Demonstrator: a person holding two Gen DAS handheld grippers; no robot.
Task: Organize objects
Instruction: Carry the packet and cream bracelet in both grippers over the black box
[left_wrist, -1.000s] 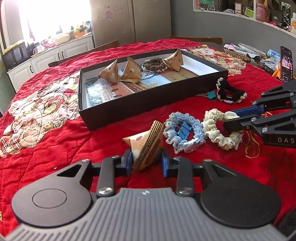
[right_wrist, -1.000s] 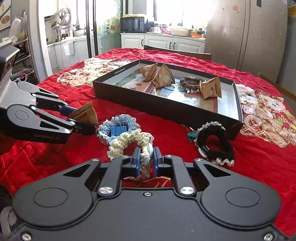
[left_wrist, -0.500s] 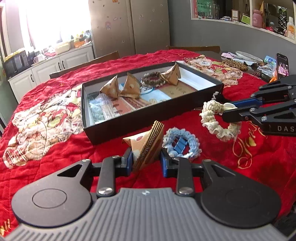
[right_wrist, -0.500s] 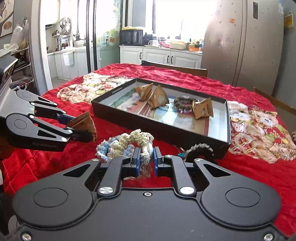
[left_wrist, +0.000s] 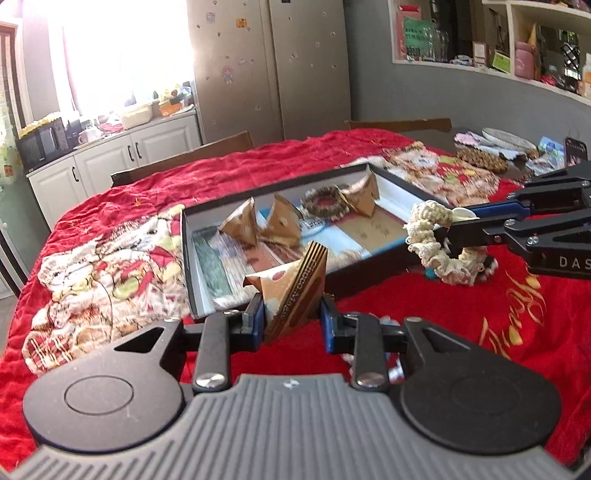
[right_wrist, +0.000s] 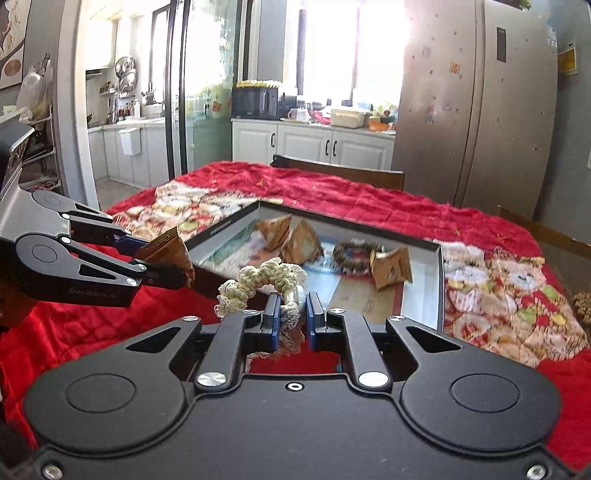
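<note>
The left gripper (left_wrist: 291, 317) is clenching a triangular snack packet (left_wrist: 295, 284); the right gripper (right_wrist: 291, 314) is pinching a cream scrunchie (right_wrist: 266, 282). Both are hanging before the black box (left_wrist: 369, 266), so the dangling scrunchie risks snagging its rim.

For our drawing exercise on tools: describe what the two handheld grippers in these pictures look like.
Both are black metal linkages with silver screws and blue finger pads. The left gripper has a ribbed grey body with round black discs; the right gripper is all black. White lettering marks their sides. No sleeves or cables show.
</note>
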